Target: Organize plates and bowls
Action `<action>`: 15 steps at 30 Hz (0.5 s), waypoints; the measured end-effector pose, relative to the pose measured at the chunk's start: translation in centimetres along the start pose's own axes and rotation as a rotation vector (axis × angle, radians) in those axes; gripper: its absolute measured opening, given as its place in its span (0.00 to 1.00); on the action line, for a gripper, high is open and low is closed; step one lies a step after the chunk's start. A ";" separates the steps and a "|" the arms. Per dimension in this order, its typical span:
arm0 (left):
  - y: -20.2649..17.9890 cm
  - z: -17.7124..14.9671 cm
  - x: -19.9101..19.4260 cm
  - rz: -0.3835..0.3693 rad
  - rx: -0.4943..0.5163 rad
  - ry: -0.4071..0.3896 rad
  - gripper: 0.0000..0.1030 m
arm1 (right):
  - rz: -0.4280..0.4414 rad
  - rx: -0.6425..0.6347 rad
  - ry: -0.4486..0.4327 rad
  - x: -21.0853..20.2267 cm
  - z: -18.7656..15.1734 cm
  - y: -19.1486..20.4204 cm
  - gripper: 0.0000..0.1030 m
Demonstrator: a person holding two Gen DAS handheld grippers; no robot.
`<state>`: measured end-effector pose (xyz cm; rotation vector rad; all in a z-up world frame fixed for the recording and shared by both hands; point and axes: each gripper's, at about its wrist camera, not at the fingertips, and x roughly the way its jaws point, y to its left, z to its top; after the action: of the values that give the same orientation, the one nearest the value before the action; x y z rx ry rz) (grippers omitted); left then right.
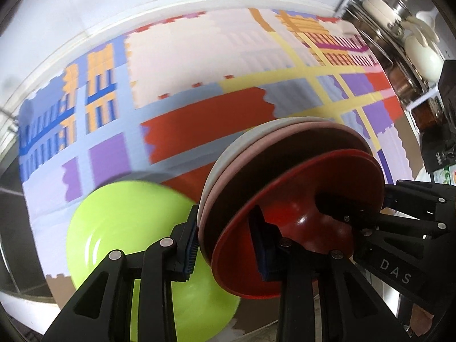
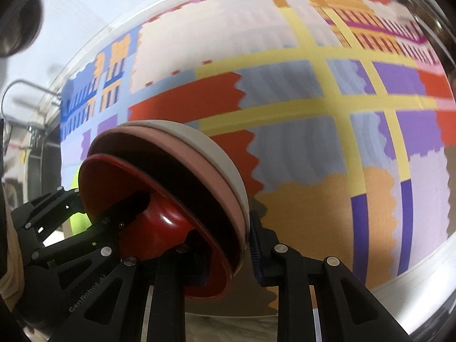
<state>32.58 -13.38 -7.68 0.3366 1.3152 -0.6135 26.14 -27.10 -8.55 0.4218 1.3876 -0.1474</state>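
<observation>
Holding a nested stack of three bowls between both grippers, tilted, above the desk (image 2: 313, 148). My left gripper (image 1: 228, 245) is clamped on one side of the stack: one blue-padded finger (image 1: 189, 252) presses the outside of the white bowl (image 1: 228, 154), the other sits inside the red bowl (image 1: 287, 228). My right gripper (image 2: 228, 256) is clamped on the opposite side of the same stack, outer finger against the white bowl's rim, inner finger down inside the red bowl. Order of nesting, outside to inside: white, pink bowl (image 1: 285, 131), red. The rims are not flush; the red one sits lower and skewed inside the pink one.

A lime-green plate (image 1: 125, 228) lies flat on the desk below and beside the stack, under my left gripper, apart from the bowls. Only a sliver of it shows in the right wrist view. The desk carries a patterned cloth with red, purple, yellow and orange blocks. Metal pots and white ladles (image 1: 404, 25) stand past the far edge of the desk.
</observation>
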 end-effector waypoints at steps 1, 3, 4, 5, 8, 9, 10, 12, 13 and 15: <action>0.6 -0.3 -0.3 0.004 -0.013 -0.004 0.32 | 0.000 -0.011 -0.007 -0.2 -0.1 0.6 0.23; 1.8 -1.1 -1.0 0.017 -0.039 -0.013 0.32 | 0.002 -0.036 -0.016 -0.4 -0.4 2.0 0.23; 2.3 -1.4 -1.1 0.021 -0.047 -0.015 0.32 | 0.004 -0.045 -0.016 -0.4 -0.5 2.6 0.23; 2.9 -1.8 -1.4 0.028 -0.057 -0.015 0.32 | 0.009 -0.060 -0.013 -0.3 -0.7 3.5 0.23; 4.9 -3.2 -2.2 0.050 -0.088 -0.016 0.32 | 0.020 -0.101 0.000 -0.1 -1.3 5.8 0.23; 5.6 -3.8 -2.5 0.056 -0.099 -0.016 0.32 | 0.025 -0.114 0.006 0.1 -1.3 6.4 0.23; 6.2 -4.3 -2.7 0.061 -0.110 -0.016 0.32 | 0.031 -0.130 0.014 0.3 -1.3 7.3 0.23; 7.3 -5.2 -3.0 0.069 -0.133 -0.012 0.32 | 0.038 -0.162 0.024 0.7 -1.5 8.7 0.23; 8.0 -5.8 -3.1 0.074 -0.146 -0.009 0.32 | 0.040 -0.172 0.027 0.9 -1.6 9.1 0.23; 8.9 -6.6 -3.3 0.082 -0.165 -0.003 0.32 | 0.051 -0.200 0.044 1.4 -1.9 10.6 0.23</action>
<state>32.14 -1.83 -7.00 0.2529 1.3328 -0.4340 28.28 -16.47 -7.99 0.2951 1.4179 0.0430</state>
